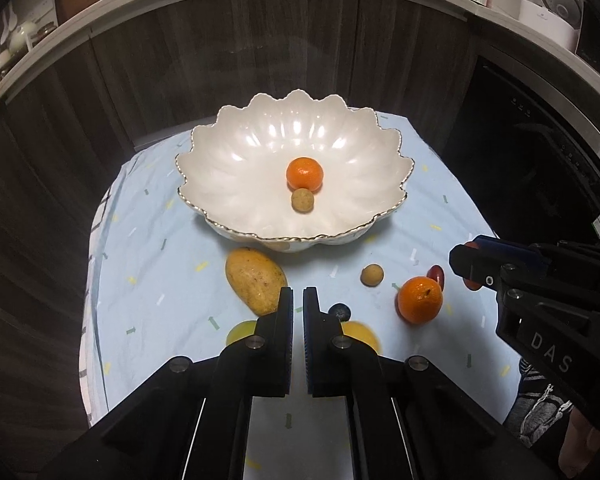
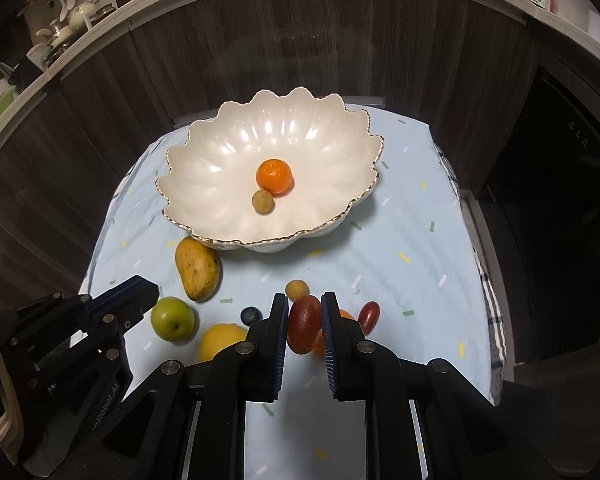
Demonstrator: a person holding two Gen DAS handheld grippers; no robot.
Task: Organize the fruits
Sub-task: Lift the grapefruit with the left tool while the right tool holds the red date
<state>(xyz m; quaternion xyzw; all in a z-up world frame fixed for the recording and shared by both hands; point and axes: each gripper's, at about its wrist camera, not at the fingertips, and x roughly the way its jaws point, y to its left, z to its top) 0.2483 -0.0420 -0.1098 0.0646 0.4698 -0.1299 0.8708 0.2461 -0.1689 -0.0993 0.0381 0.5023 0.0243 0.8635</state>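
hidden: orange (image 2: 346,316) behind right hand-held gripper (image 2: 304,308) | lemon (image 2: 220,340) partly covered

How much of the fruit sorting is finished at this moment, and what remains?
Done: one orange and a small tan fruit lie in the white bowl.
In hand: the right gripper is shut on a red oblong fruit; the left gripper is shut and empty.
Left on the cloth: mango, green apple, yellow fruit, blueberry, another tan fruit, second orange, second red fruit.

Glossy pearly ceramic bowl (image 1: 236,168) w/ gilt rim; matt printed cloth (image 1: 160,280) over worktop; dark wood-grain cabinet fronts (image 1: 220,40) behind.
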